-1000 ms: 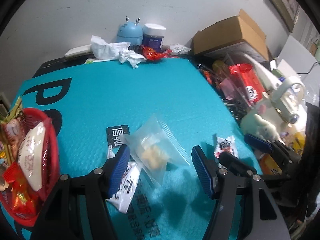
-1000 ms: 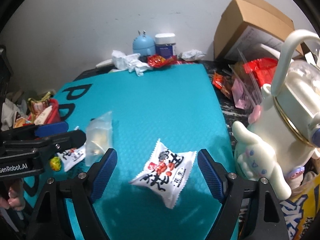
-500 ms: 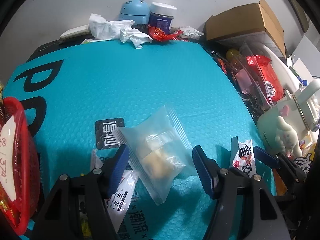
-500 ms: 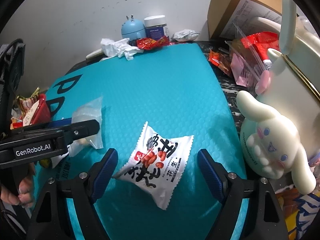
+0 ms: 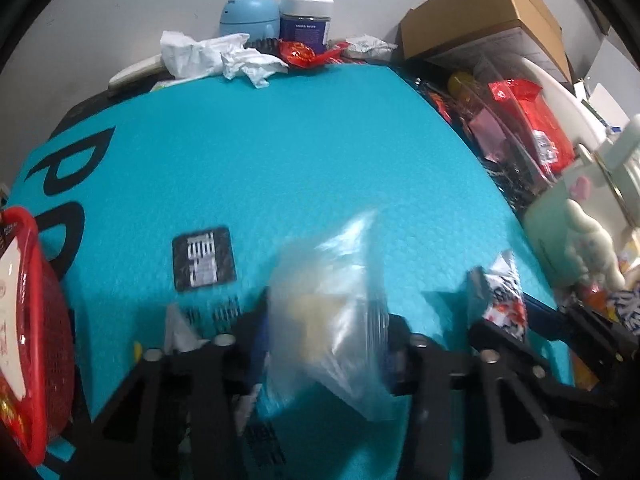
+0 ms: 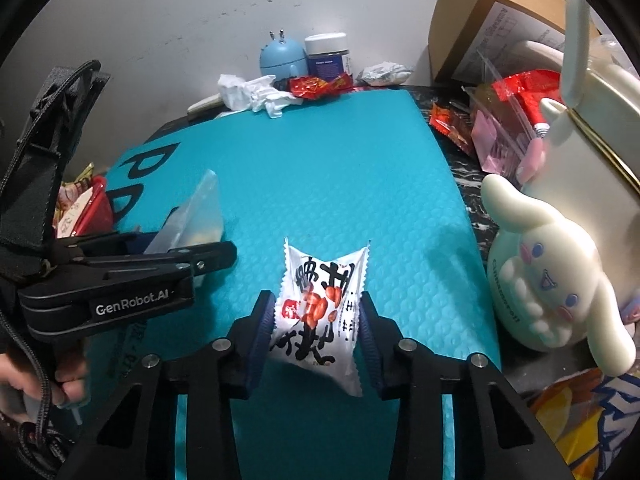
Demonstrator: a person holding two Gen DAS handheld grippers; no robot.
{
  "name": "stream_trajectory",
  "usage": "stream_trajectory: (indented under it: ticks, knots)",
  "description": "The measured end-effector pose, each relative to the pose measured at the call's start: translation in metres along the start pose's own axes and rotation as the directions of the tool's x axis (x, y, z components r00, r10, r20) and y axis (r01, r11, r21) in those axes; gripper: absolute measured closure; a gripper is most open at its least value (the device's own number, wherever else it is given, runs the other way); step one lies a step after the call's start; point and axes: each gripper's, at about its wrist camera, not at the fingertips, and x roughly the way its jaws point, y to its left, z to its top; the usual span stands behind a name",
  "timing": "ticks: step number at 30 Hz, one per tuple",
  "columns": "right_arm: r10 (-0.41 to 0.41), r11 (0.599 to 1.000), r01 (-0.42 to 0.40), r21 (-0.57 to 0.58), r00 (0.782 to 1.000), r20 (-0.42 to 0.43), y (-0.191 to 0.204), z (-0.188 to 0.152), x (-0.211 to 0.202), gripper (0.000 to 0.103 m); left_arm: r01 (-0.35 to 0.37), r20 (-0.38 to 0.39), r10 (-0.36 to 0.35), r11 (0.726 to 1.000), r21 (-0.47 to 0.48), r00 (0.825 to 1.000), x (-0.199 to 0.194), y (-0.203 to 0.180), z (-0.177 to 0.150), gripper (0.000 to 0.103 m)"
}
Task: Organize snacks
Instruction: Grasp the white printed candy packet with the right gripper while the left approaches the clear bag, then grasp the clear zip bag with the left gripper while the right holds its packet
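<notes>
Left gripper (image 5: 326, 344): jaws closing on the clear bag (image 5: 332, 300); blue pads touch both its sides, the bag bulging between them.
Clear bag: over the near part of the teal mat (image 5: 260, 152), blurred; long axis runs away from the camera, one corner pointing up and toward the far wall; pale yellow contents inside.
Right gripper (image 6: 318, 332): jaws closing on the white peanut packet (image 6: 322, 312); pads press its two side edges, the packet bowed between them.
White peanut packet: near edge of the mat, long axis along the fingers, serrated top end pointing away, both top corners flared.
Left view only: red basket (image 5: 36, 344) of snacks at the mat's left edge; a black square label (image 5: 204, 258) flat on the mat; another packet under the left finger, details unclear.
Right view only: the person's hand (image 6: 48, 380) on the left gripper's handle; the white dog figure (image 6: 552, 280) beside the mat's right edge, seen sharply.
Both views: crumpled tissue (image 5: 224, 58), blue round gadget (image 5: 250, 14) and jar (image 5: 306, 20) at the far wall.
</notes>
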Motion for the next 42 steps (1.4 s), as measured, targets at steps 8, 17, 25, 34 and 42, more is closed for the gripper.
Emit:
stream_trajectory:
  ticks: [8,17,25,34,42]
  knots:
    - [0.05,0.998,-0.051,-0.027,0.998,-0.041,0.014,-0.012,-0.013,0.068,0.029,-0.019,-0.029,0.999,0.033,0.999,-0.021,-0.014,-0.029,0.065]
    - [0.089,0.992,-0.096,-0.081,0.992,-0.09,0.029,-0.041,-0.038,0.068,0.05,-0.026,-0.049,0.998,0.044,0.998,-0.048,-0.021,-0.065,0.065]
    - [0.103,0.985,-0.119,-0.128,0.987,-0.122,0.039,-0.063,-0.05,0.067,0.054,-0.048,-0.051,0.996,0.069,0.998,-0.059,-0.028,-0.09,0.065]
    - [0.069,0.988,-0.087,-0.131,0.988,-0.14,0.037,-0.072,-0.046,0.053,0.006,-0.075,-0.002,0.999,0.053,0.997,-0.052,-0.019,-0.103,0.065]
    - [0.054,0.986,-0.073,-0.152,0.99,-0.127,0.04,-0.075,-0.042,0.051,-0.036,-0.055,0.044,0.991,0.129,0.998,-0.048,-0.031,-0.103,0.063]
